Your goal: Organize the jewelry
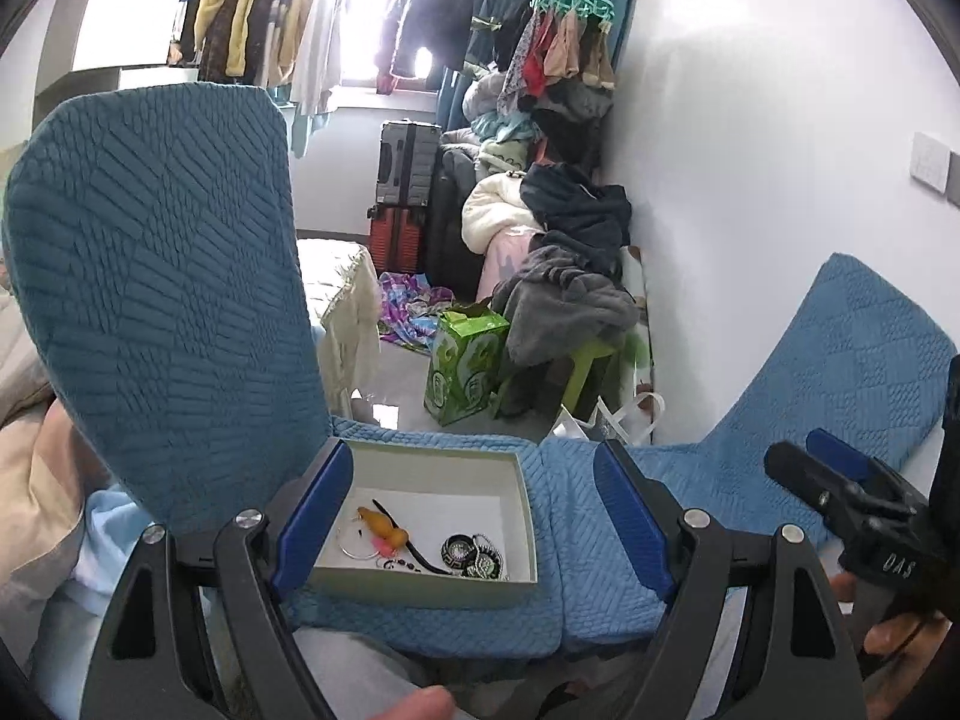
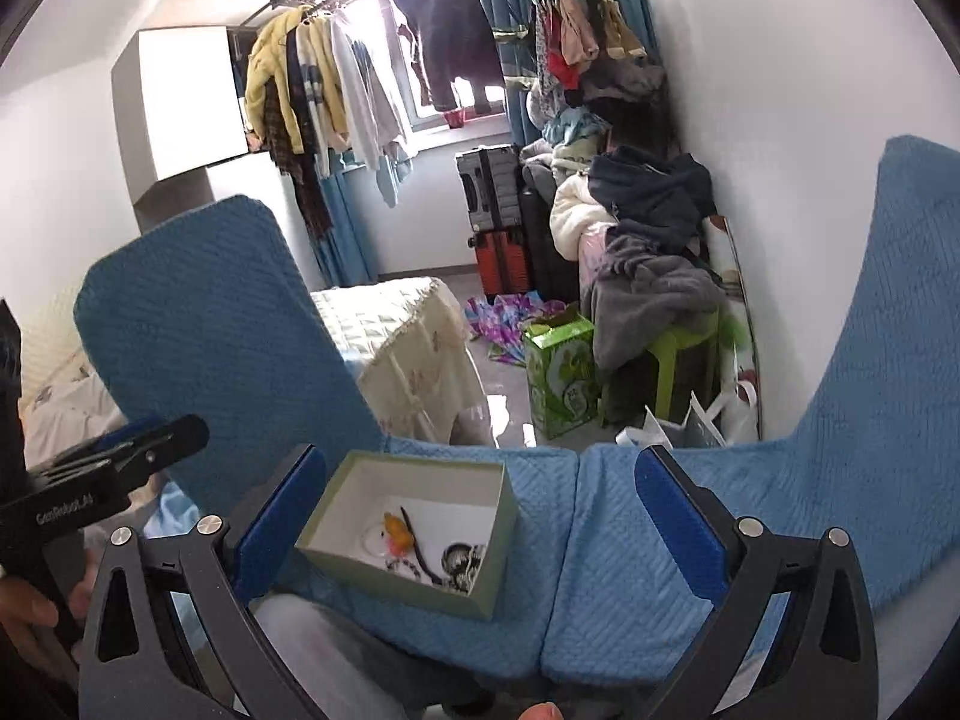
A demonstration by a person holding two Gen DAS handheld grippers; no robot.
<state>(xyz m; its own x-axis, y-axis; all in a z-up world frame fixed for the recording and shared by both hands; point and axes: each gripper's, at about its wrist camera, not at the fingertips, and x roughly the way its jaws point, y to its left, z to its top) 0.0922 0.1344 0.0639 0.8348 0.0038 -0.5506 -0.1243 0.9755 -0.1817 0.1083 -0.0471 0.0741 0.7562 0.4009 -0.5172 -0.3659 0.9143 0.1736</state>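
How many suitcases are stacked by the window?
2, possibly more hidden. A grey suitcase sits on top of an orange-red suitcase, beside the clothes pile. Something dark stands right of them; I cannot tell what.

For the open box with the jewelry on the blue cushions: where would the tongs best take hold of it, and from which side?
Probably the right wall of the box, from above: it is open-topped, with thin upright walls, and that wall stands clear of the left tongs. One finger would go inside, one outside, keeping clear of the round black pieces in the near right corner. The orange ornament lies further left.
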